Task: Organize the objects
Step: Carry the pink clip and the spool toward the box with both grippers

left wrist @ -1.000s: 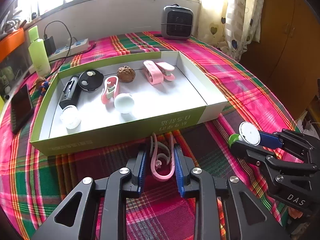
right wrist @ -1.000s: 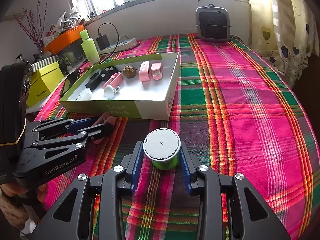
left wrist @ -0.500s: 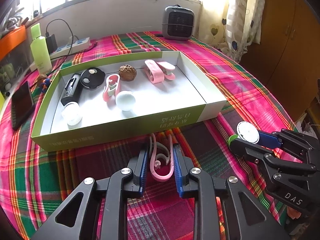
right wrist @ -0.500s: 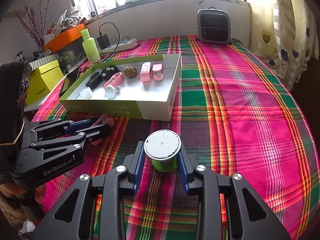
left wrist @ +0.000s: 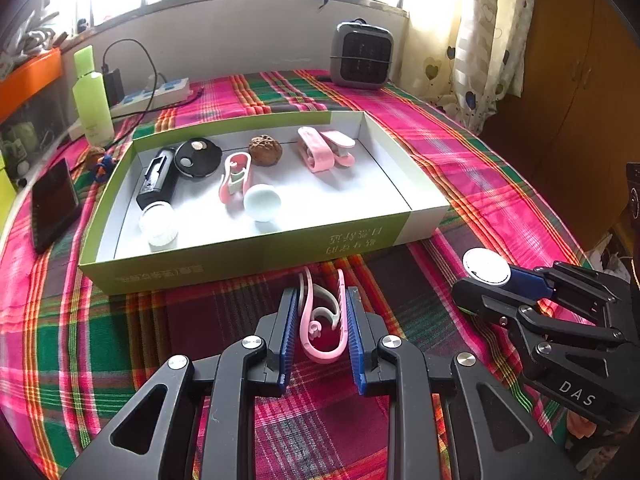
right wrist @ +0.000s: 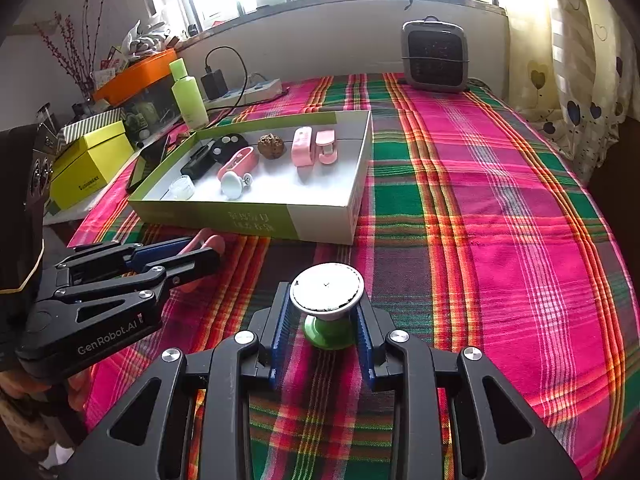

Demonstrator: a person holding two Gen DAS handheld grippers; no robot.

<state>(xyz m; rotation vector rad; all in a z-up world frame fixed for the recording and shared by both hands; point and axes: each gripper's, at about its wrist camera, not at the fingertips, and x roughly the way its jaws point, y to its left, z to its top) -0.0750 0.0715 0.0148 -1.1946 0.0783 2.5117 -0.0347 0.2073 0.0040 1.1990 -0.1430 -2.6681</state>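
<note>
Front of the box: both your grippers sit low on the plaid tabletop (right wrist: 500,200).
Left gripper (left wrist: 319,316): clenched on the pink clip (left wrist: 322,320), same as a second ago.
Right gripper (right wrist: 325,312): jaws closing around the green-stemmed knob (right wrist: 327,300), which has tipped since a second back.
Cardboard box (left wrist: 256,258): just beyond both, already holding several bits.
Meaning: you look nearly set to lift both in.

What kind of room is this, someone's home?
Probably a lived-in home room: a table under a plaid cloth below a window, a small space heater, a heart-print curtain and a power strip.
</note>
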